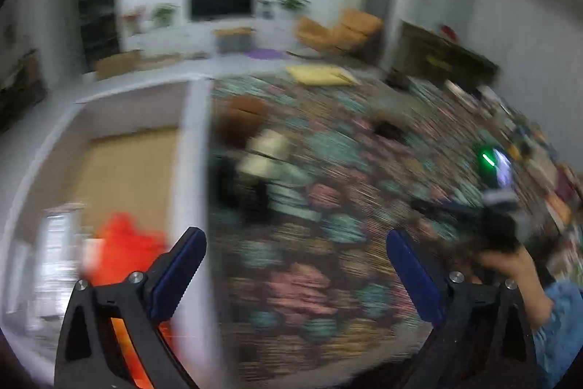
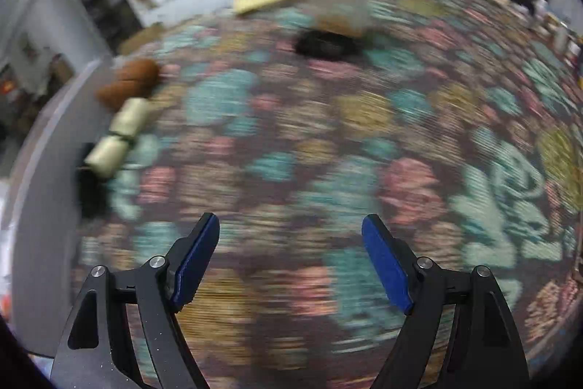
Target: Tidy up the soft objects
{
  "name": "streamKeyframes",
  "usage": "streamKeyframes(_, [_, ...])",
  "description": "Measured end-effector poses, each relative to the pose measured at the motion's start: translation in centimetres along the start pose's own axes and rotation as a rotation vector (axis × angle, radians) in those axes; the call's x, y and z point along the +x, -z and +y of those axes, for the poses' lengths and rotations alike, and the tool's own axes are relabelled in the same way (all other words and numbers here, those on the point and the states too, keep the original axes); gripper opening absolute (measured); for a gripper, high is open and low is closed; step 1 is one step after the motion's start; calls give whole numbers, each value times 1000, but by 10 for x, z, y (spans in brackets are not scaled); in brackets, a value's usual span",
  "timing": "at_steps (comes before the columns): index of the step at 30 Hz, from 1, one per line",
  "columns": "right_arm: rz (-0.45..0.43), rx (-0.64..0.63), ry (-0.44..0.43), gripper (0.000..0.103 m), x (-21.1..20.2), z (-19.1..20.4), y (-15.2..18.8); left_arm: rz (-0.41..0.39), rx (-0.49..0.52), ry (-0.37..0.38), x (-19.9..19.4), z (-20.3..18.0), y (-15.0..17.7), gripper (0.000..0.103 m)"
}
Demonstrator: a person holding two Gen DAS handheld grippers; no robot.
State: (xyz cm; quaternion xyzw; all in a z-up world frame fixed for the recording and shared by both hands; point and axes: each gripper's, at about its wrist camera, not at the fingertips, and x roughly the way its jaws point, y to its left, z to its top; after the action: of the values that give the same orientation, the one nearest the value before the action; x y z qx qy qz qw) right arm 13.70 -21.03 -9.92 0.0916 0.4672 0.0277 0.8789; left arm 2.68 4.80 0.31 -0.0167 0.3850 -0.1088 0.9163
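along rug's (image 2: 291, 141) left edge, cream rolls (image 2: 120, 130) end to end

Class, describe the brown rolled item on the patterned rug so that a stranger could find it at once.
Start at the big floral rug and go to its edge beside the pale floor. A row of soft rolls lies there; the brown roll is at the far end. Its neighbours, the cream rolls, are paler.
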Motion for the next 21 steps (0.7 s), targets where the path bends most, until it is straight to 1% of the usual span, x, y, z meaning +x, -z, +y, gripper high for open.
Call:
streamKeyframes(2, [17, -11, 50, 83, 6, -8, -2, 43, 45, 47, 33, -36, 7, 99])
streamKeyframes(3, [24, -36, 82, 83, 8, -7, -3, 74, 63, 53, 53, -51, 13, 99])
streamKeyframes(4, [26, -62, 108, 83, 10, -6, -4, 95, 76, 51, 71, -59, 17, 99])
streamKeyframes(7, [28, -123, 154, 83, 14, 0, -3, 109, 121, 18, 113, -74, 22, 99])
streamKeyframes(9, [21, -143, 159, 83, 20, 1, -4, 126, 152, -25, 143, -78, 22, 99])
streamKeyframes(11, [18, -133, 156, 86, 22, -3, -6, 152, 163, -48, 164, -75, 22, 99])
streamKeyframes(12, [19, -121, 150, 86, 24, -5, -7, 162, 160, -51, 171, -73, 23, 99])
streamKeyframes(13, [17, -107, 146, 88, 25, -9, -9, 170, 145, -37, 177, -68, 23, 100])
streamKeyframes(16, [9, -102, 157, 91, 27, -6, -10, 158, 103, -14, 177, -59, 24, 101])
streamKeyframes(21, [-15, -88, 175, 93, 26, -3, -7, 154, 119, -24, 178, -62, 25, 103])
